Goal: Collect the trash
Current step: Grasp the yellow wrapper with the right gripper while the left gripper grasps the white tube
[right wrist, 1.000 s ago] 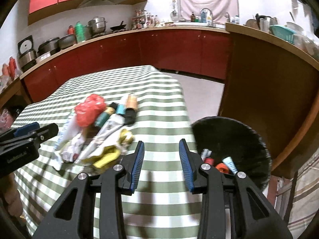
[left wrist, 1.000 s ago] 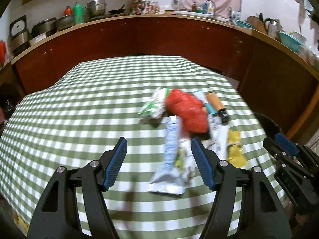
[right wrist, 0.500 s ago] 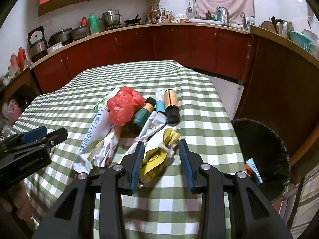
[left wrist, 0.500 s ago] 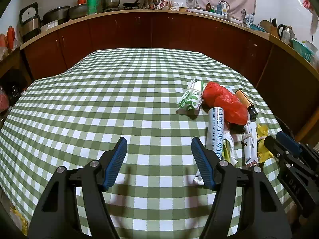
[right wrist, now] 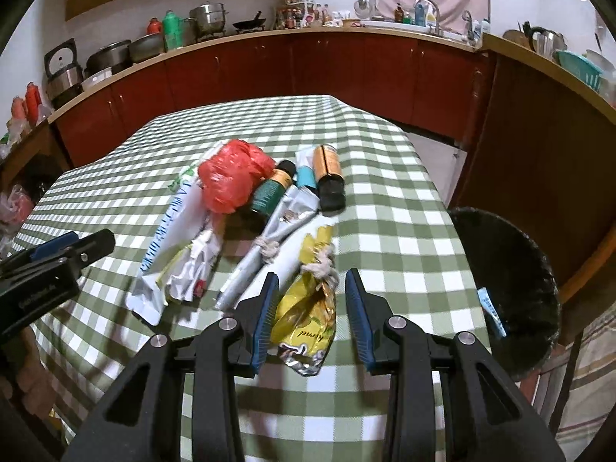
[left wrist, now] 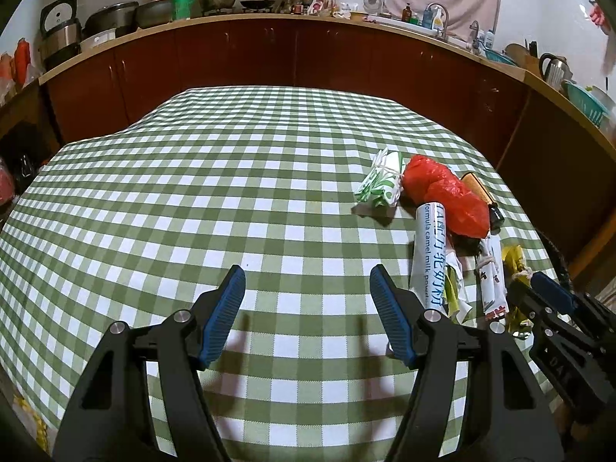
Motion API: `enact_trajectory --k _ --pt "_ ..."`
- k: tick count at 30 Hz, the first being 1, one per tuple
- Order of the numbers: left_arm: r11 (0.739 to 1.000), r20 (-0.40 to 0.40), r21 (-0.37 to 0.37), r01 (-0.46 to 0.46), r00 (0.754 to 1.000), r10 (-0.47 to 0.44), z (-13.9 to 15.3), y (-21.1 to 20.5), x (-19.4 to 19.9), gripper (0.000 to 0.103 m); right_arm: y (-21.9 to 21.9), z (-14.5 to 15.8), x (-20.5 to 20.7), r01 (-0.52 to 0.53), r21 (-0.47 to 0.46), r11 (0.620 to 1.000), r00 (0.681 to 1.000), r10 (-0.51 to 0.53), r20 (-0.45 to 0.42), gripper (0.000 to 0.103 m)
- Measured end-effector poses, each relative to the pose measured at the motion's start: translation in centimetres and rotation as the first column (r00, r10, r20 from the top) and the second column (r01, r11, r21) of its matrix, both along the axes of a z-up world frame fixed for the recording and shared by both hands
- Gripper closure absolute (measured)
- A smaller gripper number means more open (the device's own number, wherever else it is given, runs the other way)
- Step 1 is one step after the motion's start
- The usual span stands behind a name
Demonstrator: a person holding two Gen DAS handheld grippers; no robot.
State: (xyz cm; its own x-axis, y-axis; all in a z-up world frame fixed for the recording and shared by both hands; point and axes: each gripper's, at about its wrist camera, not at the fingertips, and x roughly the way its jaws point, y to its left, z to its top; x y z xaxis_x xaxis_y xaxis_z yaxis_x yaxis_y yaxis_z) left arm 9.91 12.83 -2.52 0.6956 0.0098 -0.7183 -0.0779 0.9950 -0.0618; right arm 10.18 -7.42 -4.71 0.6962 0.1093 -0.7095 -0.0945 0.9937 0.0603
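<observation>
A pile of trash lies on the green checked tablecloth (right wrist: pixel 389 208): a yellow foil wrapper (right wrist: pixel 308 317), a red plastic bag (right wrist: pixel 231 177), a white milk-powder packet (right wrist: pixel 169 231), a silver tube (right wrist: pixel 285 215), a green bottle (right wrist: pixel 269 192) and an orange bottle (right wrist: pixel 327 173). My right gripper (right wrist: pixel 312 288) is open, its jaws either side of the yellow wrapper's upper part. My left gripper (left wrist: pixel 308 292) is open and empty over bare cloth, left of the white packet (left wrist: pixel 429 258) and red bag (left wrist: pixel 442 192).
A black waste bin (right wrist: pixel 512 269) stands off the table's right edge with some trash inside. A green-white wrapper (left wrist: pixel 379 184) lies left of the red bag. Dark red cabinets and a cluttered counter (left wrist: pixel 269 19) surround the table.
The right gripper swung left from the bin to the trash pile and now straddles the yellow wrapper. The left gripper shifted left, away from the pile.
</observation>
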Motion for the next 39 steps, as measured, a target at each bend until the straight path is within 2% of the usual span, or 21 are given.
enact_trajectory --k 6,10,17,34,39 --pt "1.0 0.0 -0.006 0.012 1.0 -0.012 0.0 -0.2 -0.2 0.037 -0.4 -0.2 -0.3 0.008 -0.009 1.0 1.0 -0.008 -0.009 0.067" --pt "1.0 0.001 -0.007 0.02 1.0 -0.02 0.1 -0.5 -0.3 0.037 -0.3 -0.2 -0.6 -0.004 -0.018 1.0 1.0 0.004 -0.008 0.075" --pt "1.0 -0.006 -0.003 0.028 1.0 -0.028 -0.1 -1.0 -0.6 0.036 -0.5 -0.2 -0.9 -0.013 -0.026 1.0 1.0 0.013 0.0 0.081" --pt "0.993 -0.008 0.007 0.115 0.993 -0.114 0.0 -5.5 1.1 0.036 -3.8 0.6 -1.7 0.034 -0.025 0.999 0.998 -0.033 0.048 0.081" --pt "0.989 -0.04 -0.015 0.144 0.989 -0.145 -0.9 -6.1 2.2 0.052 -4.9 0.5 -1.5 0.051 -0.015 0.999 0.998 -0.051 0.047 0.081"
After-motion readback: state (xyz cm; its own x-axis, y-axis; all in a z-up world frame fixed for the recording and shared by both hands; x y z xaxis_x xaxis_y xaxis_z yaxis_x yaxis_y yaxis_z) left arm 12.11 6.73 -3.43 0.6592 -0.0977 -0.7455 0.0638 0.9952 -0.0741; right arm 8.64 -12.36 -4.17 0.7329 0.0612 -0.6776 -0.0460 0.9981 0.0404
